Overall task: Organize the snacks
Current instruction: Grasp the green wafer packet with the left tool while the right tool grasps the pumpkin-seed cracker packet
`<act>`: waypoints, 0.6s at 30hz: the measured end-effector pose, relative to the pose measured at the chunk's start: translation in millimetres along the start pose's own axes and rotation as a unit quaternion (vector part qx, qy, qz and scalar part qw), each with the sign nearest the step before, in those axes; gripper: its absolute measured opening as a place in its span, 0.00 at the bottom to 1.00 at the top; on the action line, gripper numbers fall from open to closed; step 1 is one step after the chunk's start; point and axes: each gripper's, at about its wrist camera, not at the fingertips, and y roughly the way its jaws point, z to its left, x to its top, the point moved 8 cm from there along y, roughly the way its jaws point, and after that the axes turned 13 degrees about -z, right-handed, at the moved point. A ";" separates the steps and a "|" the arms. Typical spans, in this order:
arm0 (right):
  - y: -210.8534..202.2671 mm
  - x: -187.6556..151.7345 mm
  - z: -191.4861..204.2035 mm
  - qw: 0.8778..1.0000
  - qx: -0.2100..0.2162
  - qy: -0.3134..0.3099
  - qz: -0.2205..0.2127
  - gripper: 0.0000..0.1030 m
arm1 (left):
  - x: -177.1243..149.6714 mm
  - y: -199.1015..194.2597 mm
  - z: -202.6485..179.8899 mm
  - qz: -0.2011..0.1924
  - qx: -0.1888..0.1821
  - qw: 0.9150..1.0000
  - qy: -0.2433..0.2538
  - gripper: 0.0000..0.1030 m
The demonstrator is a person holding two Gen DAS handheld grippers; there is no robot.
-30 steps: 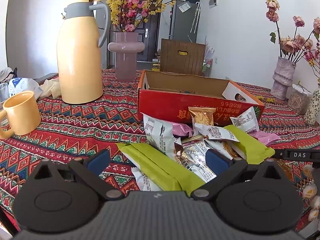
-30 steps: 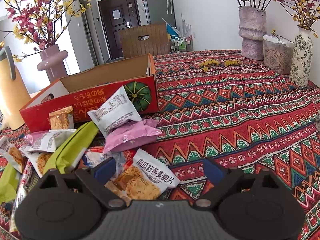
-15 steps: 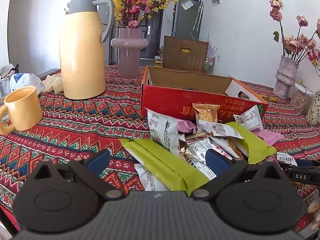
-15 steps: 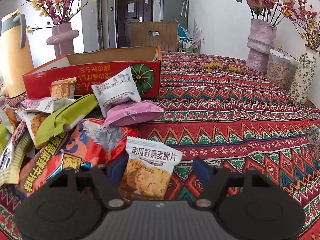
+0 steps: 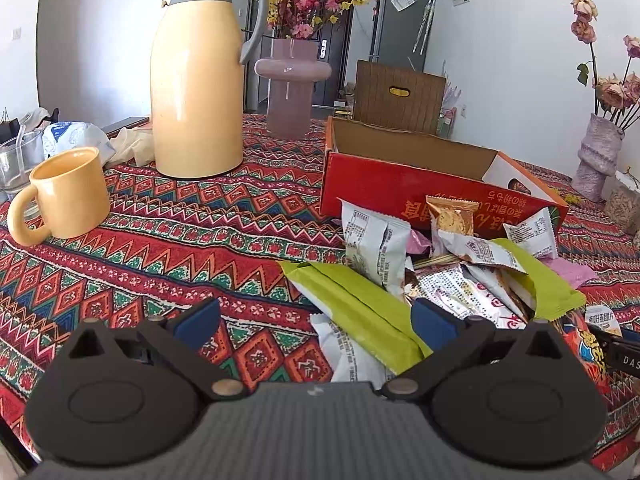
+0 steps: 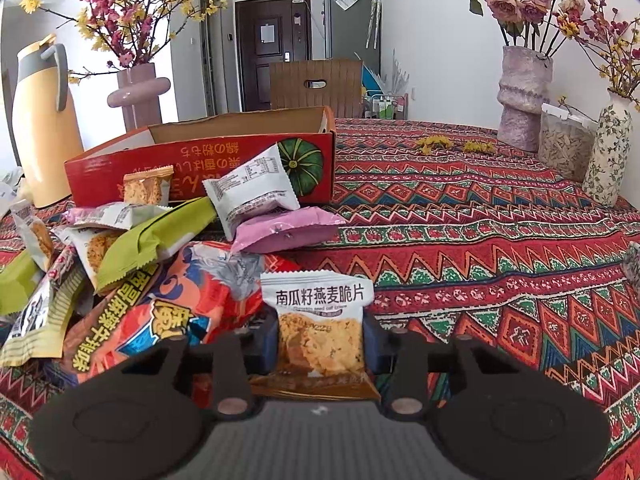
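A loose pile of snack packets lies on the patterned tablecloth in front of an open red cardboard box (image 6: 200, 152) (image 5: 400, 192). My right gripper (image 6: 320, 340) is closing its jaws on a small white oat-crisp packet (image 6: 320, 316), and both blue pads press on the packet's sides. A big orange-red bag (image 6: 180, 312) lies just left of it. My left gripper (image 5: 316, 316) stands open and low over the near left of the pile. A green packet (image 5: 360, 308) lies partly between its fingers and touches neither pad.
A tall yellow thermos (image 5: 196, 80), a yellow mug (image 5: 68, 196) and a pink vase (image 5: 292, 88) stand at the left. At the right are a rough vase (image 6: 524, 100), a seed jar (image 6: 564, 148) and a floral vase (image 6: 608, 152).
The right gripper's jaws have come together from wide open onto the oat-crisp packet while it edged forward. The left gripper has stayed open and hardly moved.
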 end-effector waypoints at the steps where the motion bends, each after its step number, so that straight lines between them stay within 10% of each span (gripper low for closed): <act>1: -0.8 -0.3 0.0 1.000 0.000 0.000 -0.001 0.38 | -0.3 1.3 -0.1 0.002 0.002 1.000 0.001 1.00; 18: -12.9 13.6 0.0 0.999 0.017 0.013 -0.039 0.38 | -7.1 45.0 -29.9 0.073 0.049 0.996 0.029 0.96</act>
